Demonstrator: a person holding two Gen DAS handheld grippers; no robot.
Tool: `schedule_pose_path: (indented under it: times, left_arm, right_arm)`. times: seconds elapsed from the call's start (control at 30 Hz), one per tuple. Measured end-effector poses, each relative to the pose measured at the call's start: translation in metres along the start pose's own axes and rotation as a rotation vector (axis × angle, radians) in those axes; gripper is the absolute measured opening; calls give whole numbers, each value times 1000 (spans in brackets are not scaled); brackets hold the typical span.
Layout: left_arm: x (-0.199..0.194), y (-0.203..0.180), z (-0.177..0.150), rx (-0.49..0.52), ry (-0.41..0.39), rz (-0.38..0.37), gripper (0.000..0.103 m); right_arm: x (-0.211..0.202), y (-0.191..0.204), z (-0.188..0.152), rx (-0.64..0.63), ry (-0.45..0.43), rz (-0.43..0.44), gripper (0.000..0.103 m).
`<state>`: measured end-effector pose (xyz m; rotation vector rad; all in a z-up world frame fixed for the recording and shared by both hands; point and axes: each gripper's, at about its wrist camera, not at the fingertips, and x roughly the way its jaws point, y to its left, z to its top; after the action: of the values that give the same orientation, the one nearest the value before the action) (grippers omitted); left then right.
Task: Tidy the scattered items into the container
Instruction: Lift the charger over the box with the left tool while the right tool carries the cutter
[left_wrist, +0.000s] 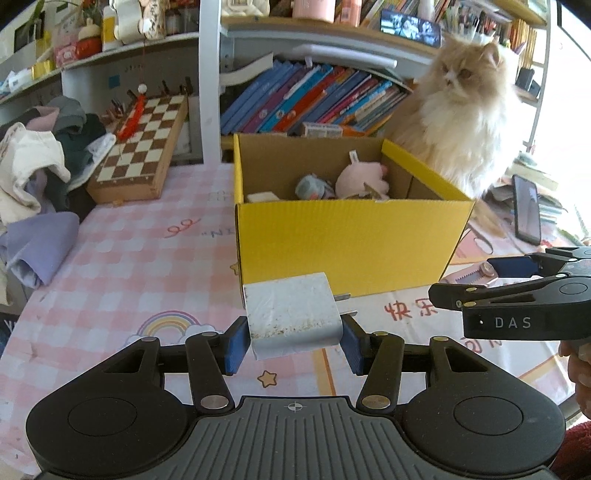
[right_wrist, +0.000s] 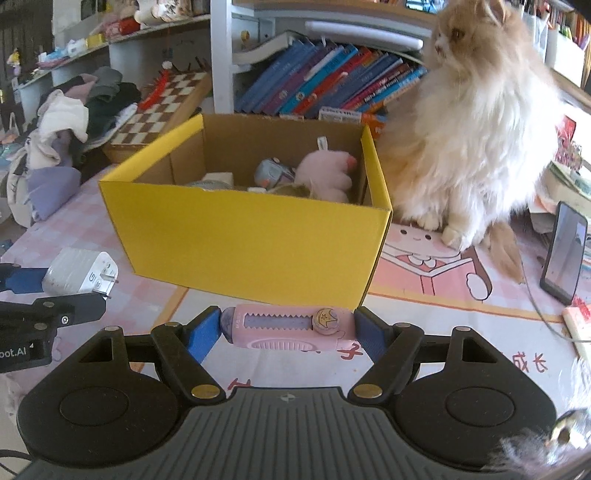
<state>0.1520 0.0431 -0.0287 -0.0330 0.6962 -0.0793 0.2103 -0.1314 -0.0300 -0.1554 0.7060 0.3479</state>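
Yellow cardboard box (left_wrist: 347, 243), open top, standing at the middle of the pink checked surface (left_wrist: 140, 258): this is my container. Contents so far, as seen over the rim: one pink plush toy (left_wrist: 364, 179), one small grey-blue toy (left_wrist: 314, 186), and a pale flat item at the near left corner that I cannot identify. Part of the tidying is therefore done.

Items in transit, two:
- White plug adapter (left_wrist: 291, 314), clamped between the blue pads of my left hand-held gripper (left_wrist: 293, 341), prongs pointing right, held above the surface just short of the box's near wall.
- Pink box cutter (right_wrist: 291, 326) with a star slider, gripped end to end by my right hand-held gripper (right_wrist: 290, 332), also on the near side of the box and not yet over the opening.

Both still need carrying over the rim and releasing inside, by my judgement.

Bystanders: a fluffy cream cat (right_wrist: 476, 122) sitting just right of the box, a phone (right_wrist: 563, 251) propped at far right, a chessboard (left_wrist: 144, 144) and a pile of clothes (left_wrist: 44, 158) at far left. I see no other loose small item on the surface, though much of it is out of view.
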Motion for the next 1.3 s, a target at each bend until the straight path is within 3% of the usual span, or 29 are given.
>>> schedule_pose_path:
  times: [0.6,0.9,1.13,1.3]
  left_arm:
    - [-30,-12,30,84,-163,-10,51]
    - [-27,-15,65,103,-239,17,51]
    - [2,-17,94,146,-234,45,51]
    - [37,-19,109,173,-176,67,51]
  right_arm:
    - [-35,-9,21,-3,-97,5,76]
    - [-40,-16,51,-59,-204,47,76]
    - [-21,-29,98,-120,-276,105,76]
    - [11,-42,136,-128,-254,158,76]
